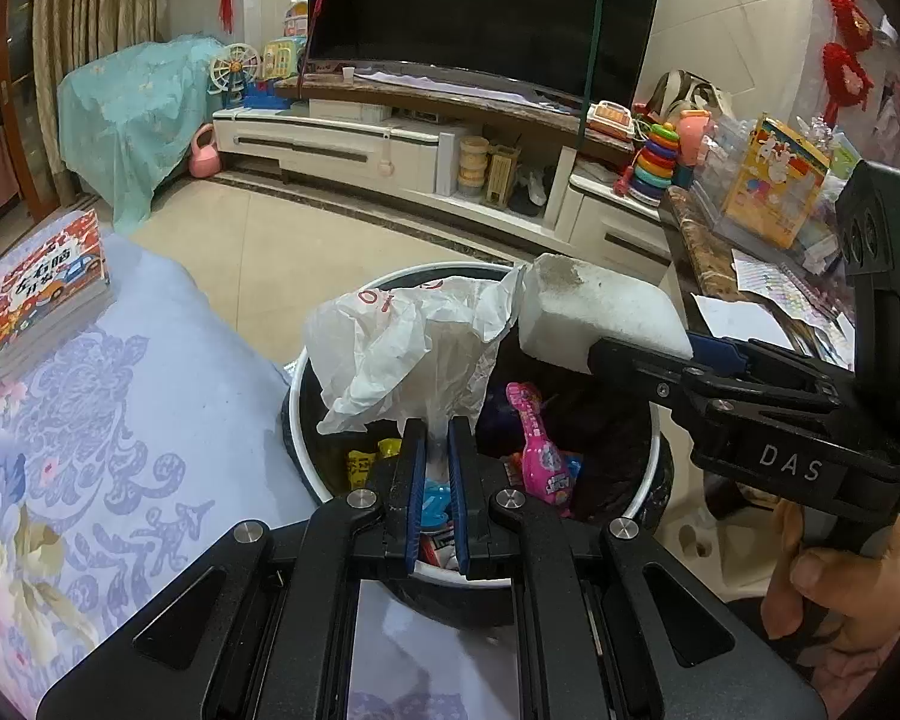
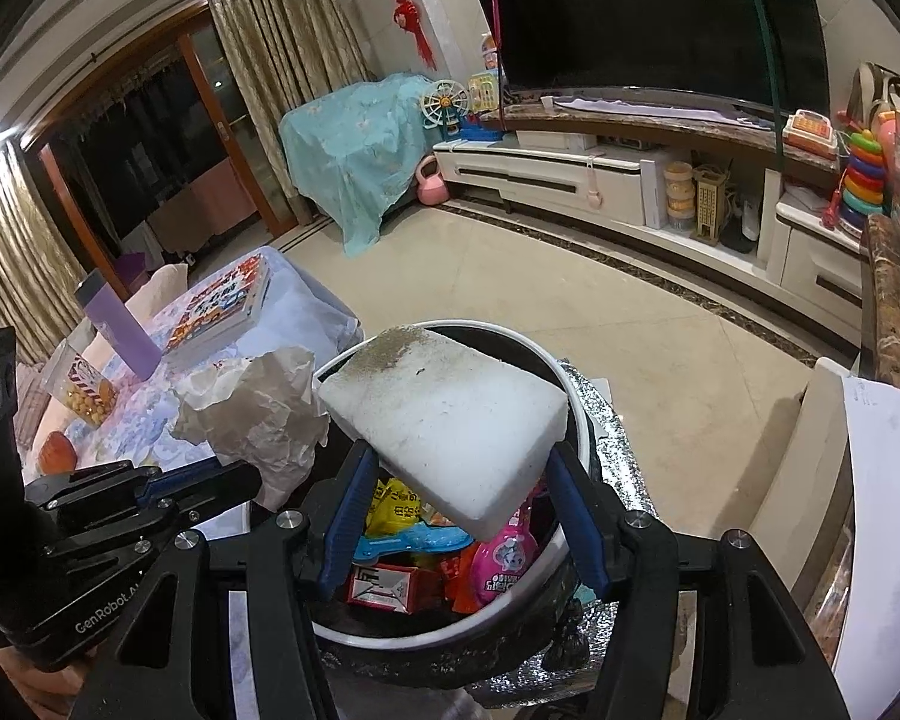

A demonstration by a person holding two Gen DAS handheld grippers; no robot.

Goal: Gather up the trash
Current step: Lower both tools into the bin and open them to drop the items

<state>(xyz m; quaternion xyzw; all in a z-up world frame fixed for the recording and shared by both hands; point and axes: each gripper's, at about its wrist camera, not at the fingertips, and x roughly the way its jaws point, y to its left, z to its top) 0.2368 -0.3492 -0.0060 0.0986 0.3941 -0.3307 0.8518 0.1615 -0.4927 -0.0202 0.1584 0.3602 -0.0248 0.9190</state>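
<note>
My left gripper (image 1: 437,429) is shut on a crumpled white plastic bag (image 1: 402,348) and holds it over the round trash bin (image 1: 648,492). My right gripper (image 2: 462,468) is shut on a white foam block (image 2: 450,420) with a dirty corner, held over the same bin (image 2: 564,546). The foam block also shows in the left wrist view (image 1: 594,318), and the bag in the right wrist view (image 2: 258,414). The bin holds several wrappers, a pink package (image 2: 504,558) and a red box (image 2: 384,585).
A floral-cloth table (image 1: 120,420) stands left of the bin, with a book stack (image 1: 48,288), a purple bottle (image 2: 117,324) and a snack container (image 2: 87,390). A cluttered marble counter (image 1: 708,246) is to the right. A TV cabinet (image 1: 390,144) lines the far wall.
</note>
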